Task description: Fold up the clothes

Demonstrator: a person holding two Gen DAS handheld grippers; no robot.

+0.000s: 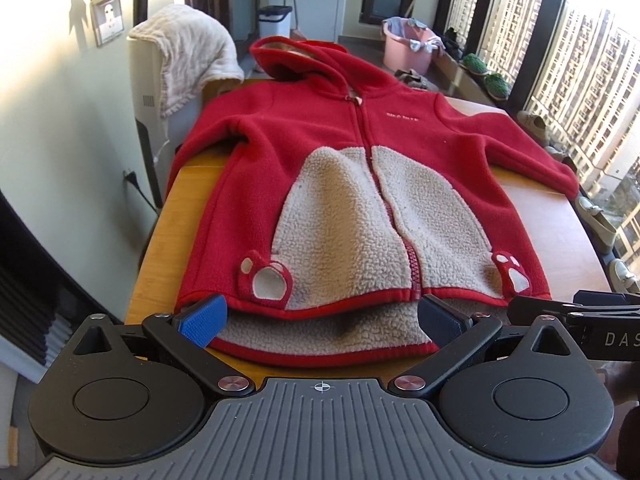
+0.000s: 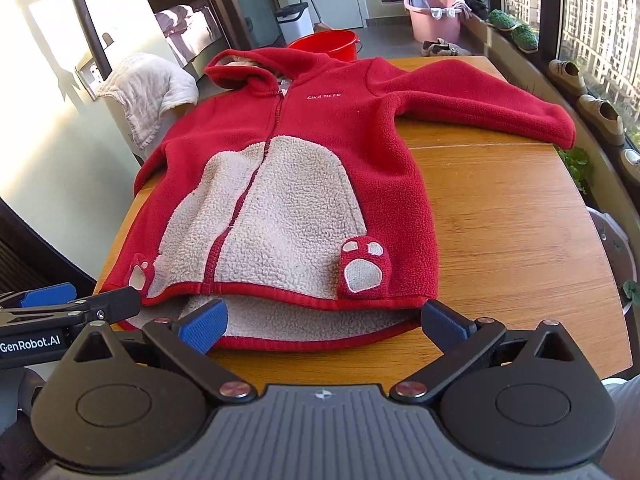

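A red hooded fleece jacket (image 1: 320, 128) with cream sherpa front panels lies face up and spread flat on a wooden table (image 1: 192, 184), zipped, hood at the far end, sleeves out to both sides. It also shows in the right wrist view (image 2: 332, 120). My left gripper (image 1: 322, 320) is open, its blue pads (image 1: 204, 320) at the left part of the jacket's near hem. My right gripper (image 2: 322, 322) is open at the right part of the hem, and its body shows in the left wrist view (image 1: 580, 316). Neither holds cloth.
A white appliance draped with a cream towel (image 1: 188, 52) stands by the table's far left corner. A red bucket (image 2: 328, 44), a pink basin (image 2: 434, 12) and a white bin (image 2: 294, 20) stand on the floor beyond. Shoes (image 2: 600, 116) line the window on the right.
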